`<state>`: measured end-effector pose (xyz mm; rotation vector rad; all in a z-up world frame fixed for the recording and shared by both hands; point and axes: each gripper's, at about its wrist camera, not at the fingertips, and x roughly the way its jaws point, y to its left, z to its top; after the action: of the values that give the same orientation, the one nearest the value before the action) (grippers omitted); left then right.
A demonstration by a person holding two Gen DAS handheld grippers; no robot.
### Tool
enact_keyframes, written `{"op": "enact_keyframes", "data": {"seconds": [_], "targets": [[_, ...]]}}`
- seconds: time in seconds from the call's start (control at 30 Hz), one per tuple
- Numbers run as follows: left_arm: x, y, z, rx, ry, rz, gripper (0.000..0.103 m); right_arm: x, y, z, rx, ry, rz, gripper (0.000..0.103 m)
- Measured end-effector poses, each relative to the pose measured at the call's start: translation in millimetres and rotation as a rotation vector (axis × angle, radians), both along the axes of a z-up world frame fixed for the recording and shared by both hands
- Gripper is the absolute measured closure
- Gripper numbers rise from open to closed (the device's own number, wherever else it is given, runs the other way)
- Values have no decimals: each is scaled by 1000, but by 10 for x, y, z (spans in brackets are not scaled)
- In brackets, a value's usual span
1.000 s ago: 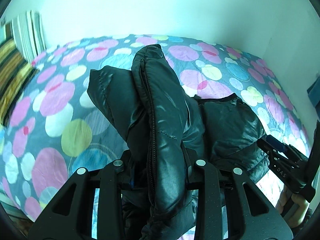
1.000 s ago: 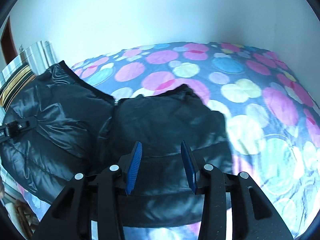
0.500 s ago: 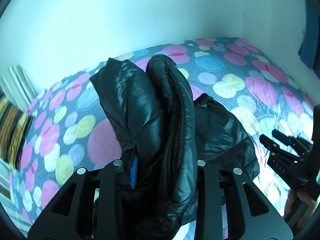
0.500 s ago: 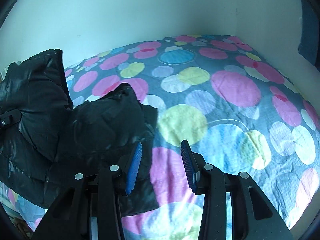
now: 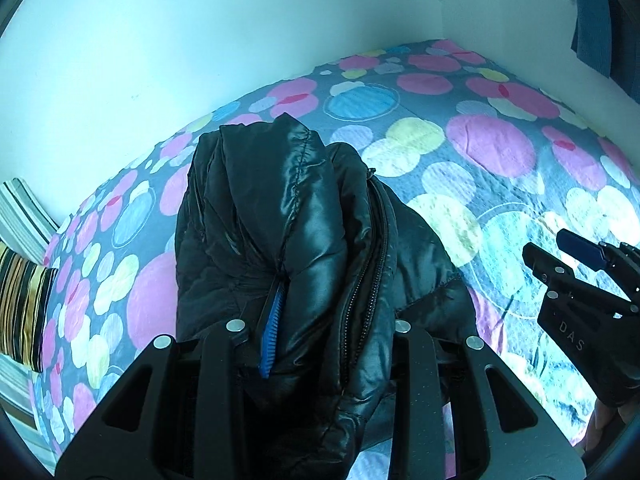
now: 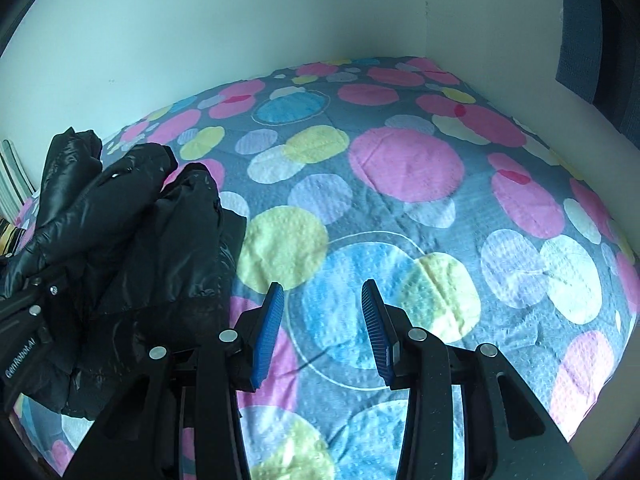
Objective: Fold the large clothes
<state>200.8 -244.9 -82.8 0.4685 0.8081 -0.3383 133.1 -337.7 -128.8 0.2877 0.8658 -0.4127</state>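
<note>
One dotted bedspread (image 6: 400, 208); pale walls (image 6: 200, 20) behind.

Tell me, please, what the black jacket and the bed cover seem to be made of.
Jacket: probably padded nylon or polyester; it looks glossy, with puffy stitched sections. Bed cover: likely woven cotton or a blend; it looks matte, with a fine bumpy texture under the printed circles.

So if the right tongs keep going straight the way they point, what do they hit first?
The right tongs are open and empty, aimed down at the polka-dot bedspread; that comes first. The black puffer jacket lies off to their left.
</note>
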Motion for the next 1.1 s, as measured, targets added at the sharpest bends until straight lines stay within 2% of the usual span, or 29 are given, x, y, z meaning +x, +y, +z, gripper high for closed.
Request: {"op": "enact_keyframes", "data": {"seconds": [0.33, 0.43, 0.67, 1.0, 1.1], "targets": [[-208, -389, -357, 113, -82, -29, 72, -79, -284, -114, -15, 41, -60, 62], [-229, -421, -411, 118, -90, -31, 72, -100, -343, -146, -26, 52, -72, 50], [-326, -547, -574, 157, -124, -61, 72, -116, -410, -210, -32, 75, -82, 49], [-362, -570, -569, 148, -129, -79, 72, -192, -443, -198, -35, 80, -90, 49], [-393, -561, -510, 104, -118, -90, 64, -231, -442, -168, -34, 75, -94, 49]]}}
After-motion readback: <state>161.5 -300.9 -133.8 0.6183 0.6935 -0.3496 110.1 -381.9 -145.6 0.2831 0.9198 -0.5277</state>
